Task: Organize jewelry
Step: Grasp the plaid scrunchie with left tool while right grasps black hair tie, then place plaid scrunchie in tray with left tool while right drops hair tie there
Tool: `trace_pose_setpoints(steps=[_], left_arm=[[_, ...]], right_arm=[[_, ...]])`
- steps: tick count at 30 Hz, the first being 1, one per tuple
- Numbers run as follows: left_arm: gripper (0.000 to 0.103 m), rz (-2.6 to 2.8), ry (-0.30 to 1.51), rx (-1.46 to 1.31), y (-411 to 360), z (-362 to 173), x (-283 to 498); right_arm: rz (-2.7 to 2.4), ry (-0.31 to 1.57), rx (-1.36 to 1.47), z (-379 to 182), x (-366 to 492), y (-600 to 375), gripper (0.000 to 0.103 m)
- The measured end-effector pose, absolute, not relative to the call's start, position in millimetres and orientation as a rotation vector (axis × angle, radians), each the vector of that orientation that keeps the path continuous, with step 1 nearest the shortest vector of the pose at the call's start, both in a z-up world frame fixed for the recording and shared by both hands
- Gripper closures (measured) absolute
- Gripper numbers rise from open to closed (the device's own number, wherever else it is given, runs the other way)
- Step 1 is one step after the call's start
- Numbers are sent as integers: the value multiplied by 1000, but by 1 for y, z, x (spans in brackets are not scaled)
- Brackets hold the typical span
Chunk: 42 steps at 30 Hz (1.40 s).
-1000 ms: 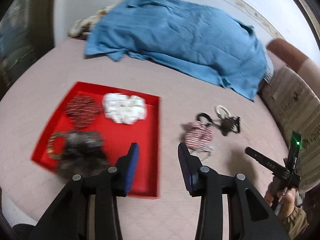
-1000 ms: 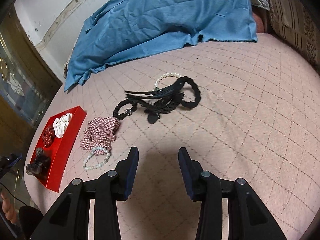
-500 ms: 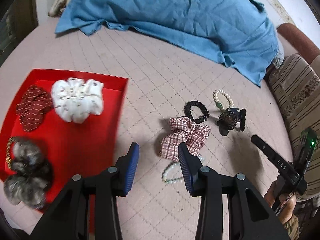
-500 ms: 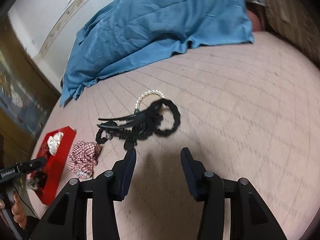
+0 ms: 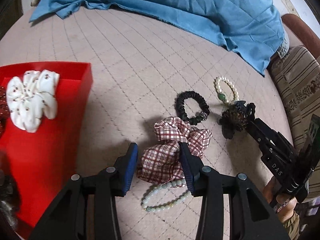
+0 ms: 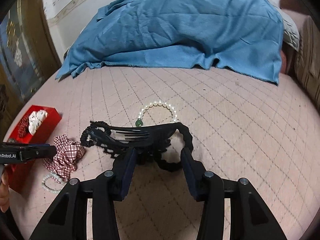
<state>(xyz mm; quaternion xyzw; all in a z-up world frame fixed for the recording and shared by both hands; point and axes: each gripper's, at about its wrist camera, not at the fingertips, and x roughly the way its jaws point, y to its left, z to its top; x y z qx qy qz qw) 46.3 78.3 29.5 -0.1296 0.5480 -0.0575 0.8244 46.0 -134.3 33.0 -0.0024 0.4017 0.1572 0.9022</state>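
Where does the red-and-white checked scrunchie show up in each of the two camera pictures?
Left wrist view: the checked scrunchie lies low in the middle, between the left gripper's open fingers.
Right wrist view: the same scrunchie lies at lower left, beside the red tray.
Shared landmark: the black hair tie lies right next to it in both views.

The left gripper [image 5: 159, 160] has swung from the red tray [image 5: 50, 140] — now straddling the plaid scrunchie [image 5: 174, 150].
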Motion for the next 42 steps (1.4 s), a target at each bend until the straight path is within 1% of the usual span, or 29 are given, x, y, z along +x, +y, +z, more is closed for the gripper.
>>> trace_pose_setpoints(steps=[1, 2, 3, 4, 5, 6, 15, 21, 28, 37, 42], left_arm=[[62, -124, 1168, -276, 77, 28, 46], [62, -125, 1170, -270, 76, 27, 46], [62, -123, 1169, -263, 75, 27, 47], [65, -122, 1169, -250, 74, 27, 47], [84, -122, 1174, -232, 73, 28, 47], [92, -118, 1180, -228, 74, 29, 46], [94, -179, 1089, -321, 91, 65, 15], [94, -217, 1032, -376, 107, 89, -9], [94, -204, 944, -418, 151, 117, -38], [94, -123, 892, -554, 229, 111, -54], [94, -114, 905, -601, 248, 95, -61]], right_arm=[[328, 838, -8, 31, 47, -133, 58], [331, 854, -10, 28, 49, -132, 72], [330, 866, -5, 26, 50, -133, 88], [326, 870, 3, 26, 51, -134, 91], [325, 870, 20, 26, 50, -136, 91], [323, 873, 47, 28, 50, -139, 93], [310, 853, 274, 48, 29, -171, 95], [322, 814, 331, 65, 8, -176, 95], [341, 836, 343, 60, -26, -170, 95], [388, 852, 262, 71, -55, -127, 95], [457, 877, 192, 79, -51, -77, 95]])
